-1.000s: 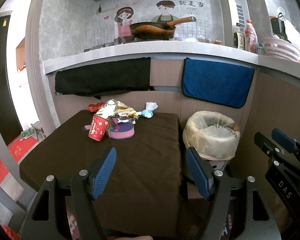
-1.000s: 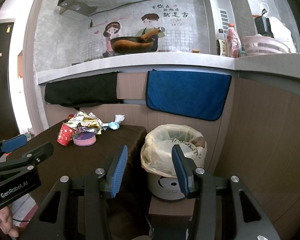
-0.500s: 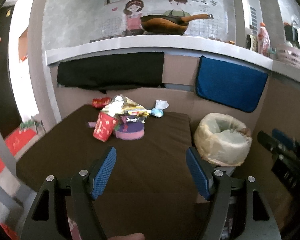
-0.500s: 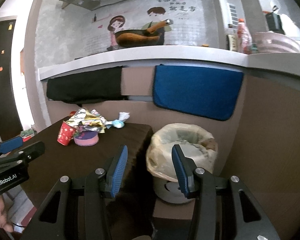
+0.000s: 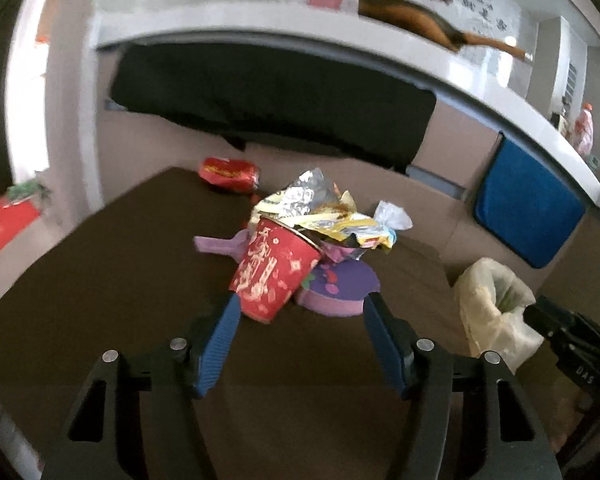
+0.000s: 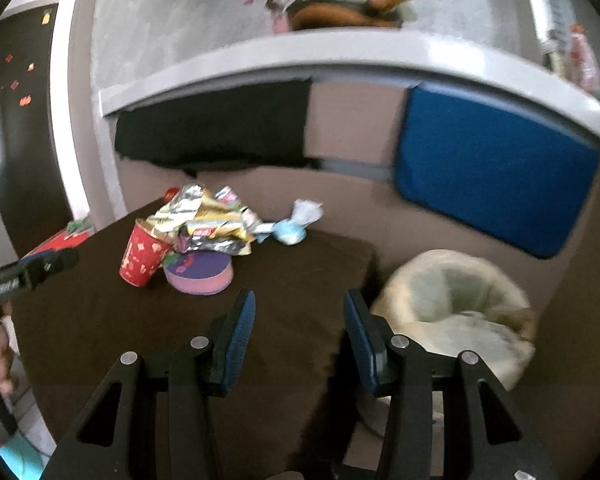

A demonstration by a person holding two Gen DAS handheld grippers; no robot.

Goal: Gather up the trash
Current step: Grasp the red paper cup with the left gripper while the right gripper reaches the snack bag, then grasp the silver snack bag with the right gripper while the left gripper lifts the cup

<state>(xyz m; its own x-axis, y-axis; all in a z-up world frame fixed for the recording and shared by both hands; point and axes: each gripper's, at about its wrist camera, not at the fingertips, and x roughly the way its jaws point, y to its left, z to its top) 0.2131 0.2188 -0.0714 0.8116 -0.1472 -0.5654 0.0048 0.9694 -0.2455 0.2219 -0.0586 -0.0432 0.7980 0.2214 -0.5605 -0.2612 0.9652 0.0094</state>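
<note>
A trash pile lies on the dark brown table (image 5: 100, 280): a tilted red paper cup (image 5: 274, 270), a purple round box (image 5: 340, 286), crumpled foil wrappers (image 5: 312, 206), a red packet (image 5: 228, 172) and a white-blue wrapper (image 6: 294, 226). My left gripper (image 5: 302, 312) is open, its fingertips flanking the near side of the cup and box without touching them. My right gripper (image 6: 298, 310) is open and empty over the table's right part; the pile (image 6: 196, 232) lies to its far left. A bin lined with a pale bag (image 6: 456, 304) stands right of the table.
A counter runs behind the table, with a black cloth (image 5: 268, 100) and a blue cloth (image 6: 492, 164) hanging from it. A wok (image 5: 412, 20) sits on top. The bin also shows in the left wrist view (image 5: 496, 308).
My left gripper has moved forward to the pile, so the cup and box now sit at its fingertips. My right gripper has shifted left and forward over the table. Both stay open.
</note>
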